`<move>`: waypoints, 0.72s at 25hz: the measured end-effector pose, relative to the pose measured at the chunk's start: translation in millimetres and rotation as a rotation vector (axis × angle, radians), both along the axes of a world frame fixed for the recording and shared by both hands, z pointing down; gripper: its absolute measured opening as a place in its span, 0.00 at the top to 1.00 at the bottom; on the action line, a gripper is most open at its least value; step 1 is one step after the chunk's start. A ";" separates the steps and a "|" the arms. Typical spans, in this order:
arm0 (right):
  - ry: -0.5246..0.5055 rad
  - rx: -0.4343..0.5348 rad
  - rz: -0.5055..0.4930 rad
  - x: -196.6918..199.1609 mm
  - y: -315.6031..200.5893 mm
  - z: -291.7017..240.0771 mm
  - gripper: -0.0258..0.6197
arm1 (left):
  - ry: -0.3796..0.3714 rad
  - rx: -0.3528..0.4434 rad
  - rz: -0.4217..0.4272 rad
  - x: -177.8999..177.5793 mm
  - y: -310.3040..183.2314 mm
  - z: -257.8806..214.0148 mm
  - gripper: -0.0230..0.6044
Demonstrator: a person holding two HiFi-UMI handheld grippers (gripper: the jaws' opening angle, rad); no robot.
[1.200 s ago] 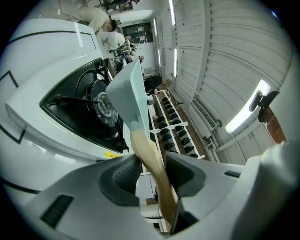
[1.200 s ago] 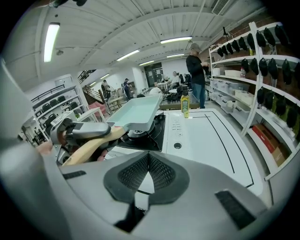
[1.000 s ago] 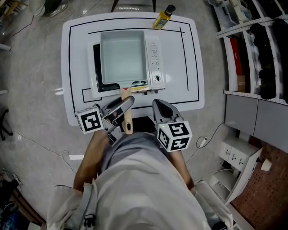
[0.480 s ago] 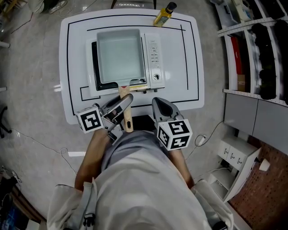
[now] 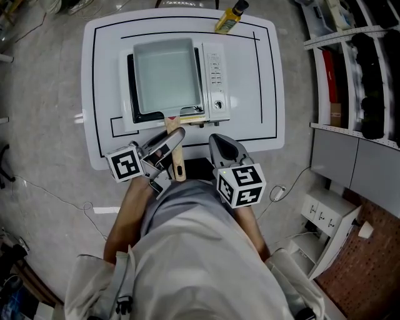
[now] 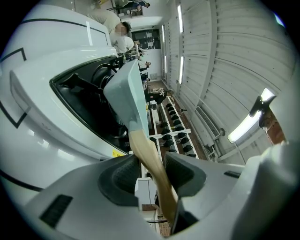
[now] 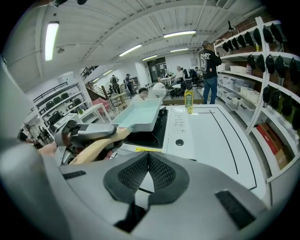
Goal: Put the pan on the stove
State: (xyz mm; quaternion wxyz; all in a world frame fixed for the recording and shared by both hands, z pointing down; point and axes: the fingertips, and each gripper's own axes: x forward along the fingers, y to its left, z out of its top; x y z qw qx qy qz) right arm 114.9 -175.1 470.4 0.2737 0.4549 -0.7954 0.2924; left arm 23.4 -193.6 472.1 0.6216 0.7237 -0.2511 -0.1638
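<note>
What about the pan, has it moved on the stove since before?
No. The pan sits where it was on the stove, its right edge still beside the button panel. The left gripper holds its handle.

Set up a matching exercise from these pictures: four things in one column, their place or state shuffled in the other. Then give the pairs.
Things
1. pan
2. yellow bottle
3. left gripper
4. right gripper

Place or state
A. shut, nothing between its fingers
B. at the far edge of the table, beyond the stove
C. shut on the wooden handle
D. over the black cooktop

Pairs: 1-D, 2-B, 3-C, 4-A
</note>
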 end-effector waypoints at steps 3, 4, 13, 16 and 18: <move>0.000 -0.001 -0.003 0.1 0.5 0.7 0.95 | -0.002 0.002 0.000 -0.6 -0.2 1.1 0.71; 0.000 -0.002 -0.004 0.4 0.6 1.5 0.95 | -0.001 0.003 0.002 -0.2 -0.7 0.3 0.71; 0.014 -0.007 -0.017 -0.2 1.3 4.2 0.95 | 0.003 0.006 -0.010 -1.4 -3.4 2.7 0.71; 0.013 -0.008 -0.015 0.6 0.9 4.4 0.95 | 0.011 0.010 -0.008 -0.4 -3.2 1.7 0.71; 0.012 -0.009 -0.015 -0.3 0.8 4.2 0.95 | 0.011 0.009 -0.004 -0.5 -3.3 1.7 0.71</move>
